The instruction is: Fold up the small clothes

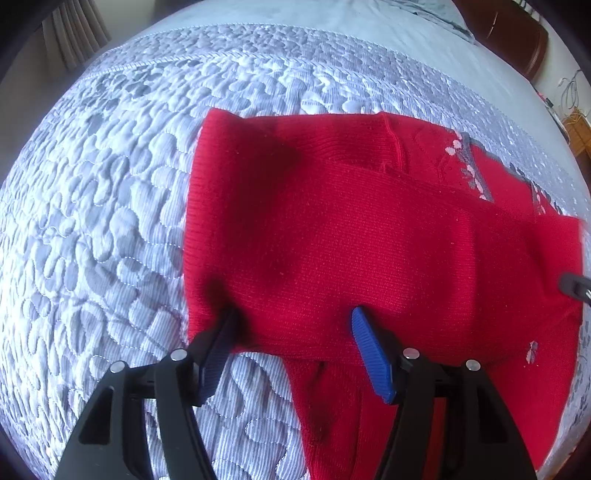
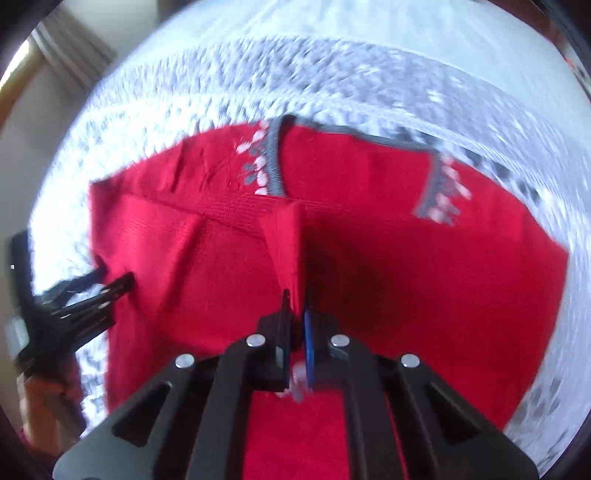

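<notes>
A red knit sweater [image 1: 332, 229] with a grey neckline trim and pale pattern lies partly folded on the quilted bedspread [image 1: 110, 221]. My left gripper [image 1: 293, 315] stands open over the sweater's near edge, one blue pad on each side of a flat stretch of cloth. In the right wrist view my right gripper [image 2: 297, 295] is shut on a raised ridge of the red sweater [image 2: 406, 266], which lifts toward the folded sleeve edge. The left gripper [image 2: 110, 288] shows at that view's left, at the sweater's side. A dark tip of the right gripper [image 1: 576, 288] pokes in at the far right.
The grey-white quilt [image 2: 332, 74] spreads around the sweater on all sides. Curtains [image 1: 74, 33] hang at the back left, and a brown wooden headboard [image 1: 517, 40] and some cables [image 1: 569, 99] are at the back right. A hand [image 2: 40, 398] holds the left gripper.
</notes>
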`<act>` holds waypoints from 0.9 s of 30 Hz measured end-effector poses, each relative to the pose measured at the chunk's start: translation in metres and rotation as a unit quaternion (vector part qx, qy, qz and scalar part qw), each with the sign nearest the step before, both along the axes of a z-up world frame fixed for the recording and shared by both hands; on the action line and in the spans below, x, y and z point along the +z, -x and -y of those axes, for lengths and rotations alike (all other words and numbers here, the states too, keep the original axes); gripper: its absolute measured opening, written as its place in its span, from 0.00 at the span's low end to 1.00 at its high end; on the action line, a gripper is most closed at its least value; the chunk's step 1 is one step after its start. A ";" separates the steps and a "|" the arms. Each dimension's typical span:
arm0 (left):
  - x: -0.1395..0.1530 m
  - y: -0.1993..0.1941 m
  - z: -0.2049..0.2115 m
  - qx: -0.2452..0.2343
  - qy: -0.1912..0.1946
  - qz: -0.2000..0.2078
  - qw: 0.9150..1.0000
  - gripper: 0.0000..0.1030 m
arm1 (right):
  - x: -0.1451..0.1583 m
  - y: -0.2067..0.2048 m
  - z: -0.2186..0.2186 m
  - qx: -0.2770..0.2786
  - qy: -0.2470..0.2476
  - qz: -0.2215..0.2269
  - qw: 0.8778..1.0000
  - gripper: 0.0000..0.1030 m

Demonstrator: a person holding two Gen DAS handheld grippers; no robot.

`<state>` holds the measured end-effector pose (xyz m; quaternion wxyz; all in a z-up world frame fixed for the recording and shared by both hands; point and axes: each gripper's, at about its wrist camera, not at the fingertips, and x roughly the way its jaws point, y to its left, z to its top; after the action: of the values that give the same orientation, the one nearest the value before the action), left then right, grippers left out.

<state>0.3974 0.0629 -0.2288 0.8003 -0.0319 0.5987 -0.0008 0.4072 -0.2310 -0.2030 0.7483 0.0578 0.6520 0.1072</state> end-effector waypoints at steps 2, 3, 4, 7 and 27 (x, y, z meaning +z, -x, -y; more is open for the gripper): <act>0.000 0.001 0.000 0.000 0.001 0.001 1.000 0.62 | 0.005 0.023 0.022 -0.018 -0.006 0.001 1.000 0.26; 0.000 0.001 0.000 0.000 0.001 0.002 1.000 0.62 | 0.003 0.044 0.039 -0.022 0.003 -0.003 1.000 0.35; -0.001 0.001 0.001 0.001 0.000 0.002 1.000 0.62 | -0.001 0.054 0.046 -0.023 0.009 -0.007 1.000 0.35; 0.000 0.003 0.000 0.003 -0.003 0.002 1.000 0.63 | -0.011 0.084 0.081 -0.049 0.003 -0.023 0.999 0.35; 0.051 0.071 -0.047 0.053 0.042 0.077 0.995 0.62 | -0.053 0.035 0.069 -0.087 -0.140 -0.058 0.985 0.05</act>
<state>0.3266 0.1099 -0.1781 0.8411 -0.0969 0.5320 0.0147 0.3721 -0.3002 -0.2564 0.7002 0.2243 0.6654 0.1287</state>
